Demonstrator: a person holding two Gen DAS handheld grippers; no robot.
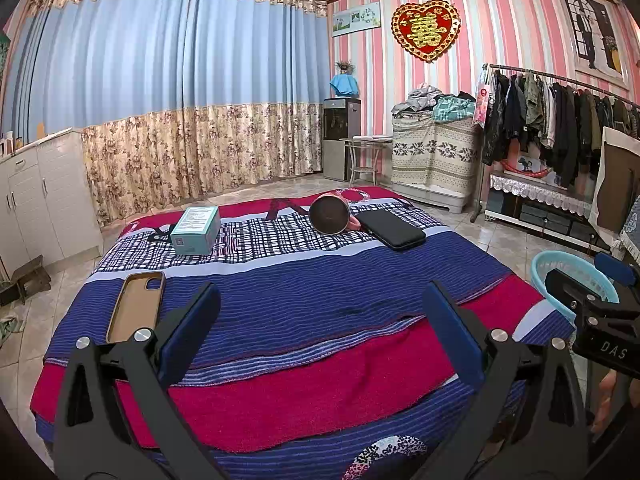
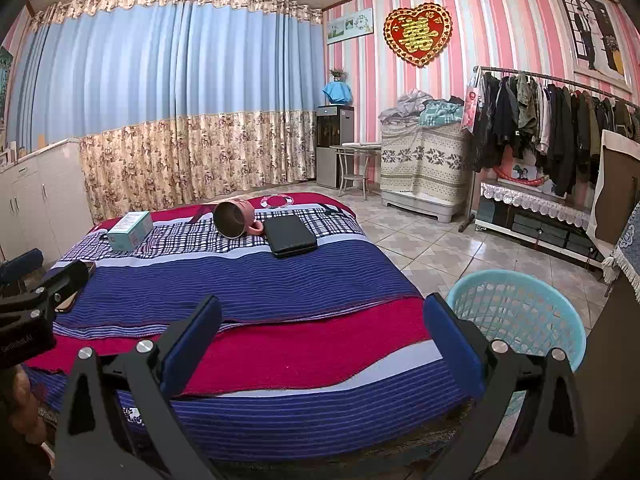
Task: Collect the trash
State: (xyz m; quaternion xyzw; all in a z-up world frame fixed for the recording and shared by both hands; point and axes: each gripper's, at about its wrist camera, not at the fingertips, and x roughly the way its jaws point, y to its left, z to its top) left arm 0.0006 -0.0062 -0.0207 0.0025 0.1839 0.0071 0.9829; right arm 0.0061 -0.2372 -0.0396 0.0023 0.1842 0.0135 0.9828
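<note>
Striped bedspread [image 1: 320, 288] fills most of the view. Four items can be seen on it: teal box [image 1: 196, 230], phone case [image 1: 136, 306] nearer than the box, tipped pink mug [image 1: 330, 214] and black case [image 1: 392, 229] beyond. Both the left gripper [image 1: 320, 320] and right gripper [image 2: 322, 320] are held wide open, empty, well short of the box. Non-trash could easily get grabbed by mistake, or the blue basket [image 2: 520, 320] beside the bed missed.

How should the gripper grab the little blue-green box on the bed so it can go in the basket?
Grip the box across its two long side walls, coming down from above. It lies flat on the blanket with its printed top facing up and space around it, so open fingers could probably straddle it. The left gripper, already open, looks like the nearer one; the basket stands on the floor on the right.
</note>
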